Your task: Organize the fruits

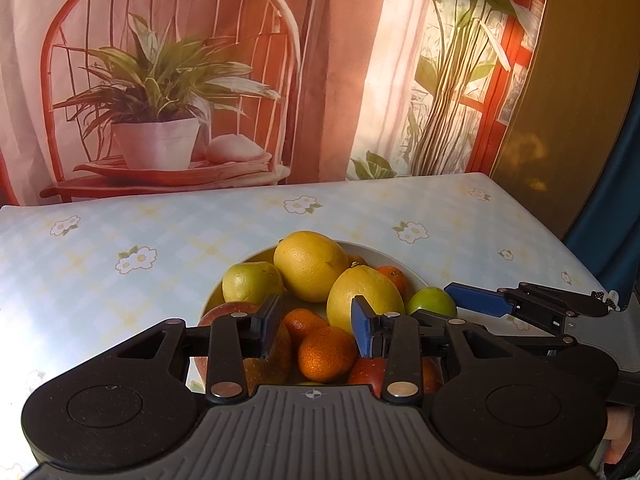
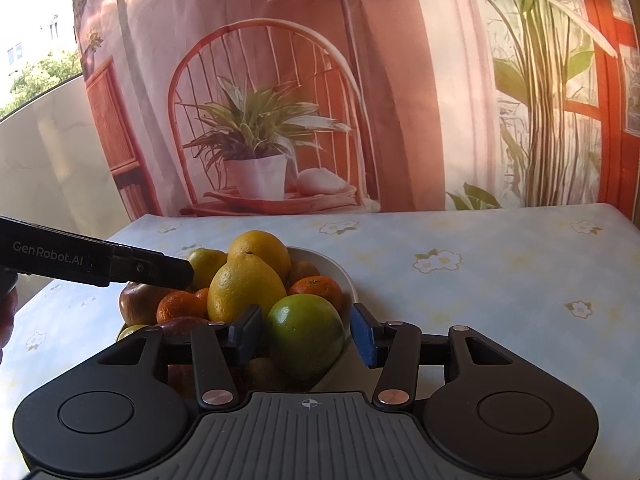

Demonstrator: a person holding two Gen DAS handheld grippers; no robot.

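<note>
Backdrop: a printed cloth hanging (image 2: 400, 92) fills the far side from 10 to 2 o'clock, in warm red and pink, creased.
Print: a red arched-back chair (image 2: 264, 120) bearing a potted green plant (image 2: 256, 152); tall leafy stems (image 2: 552, 100) by a red window frame at 2 o'clock.
Surface: pale blue checked tablecloth with white flowers (image 2: 480, 280).
Window: daylight, trees and a building (image 2: 36, 60) at 10 o'clock.
Light: bright and warm.
</note>
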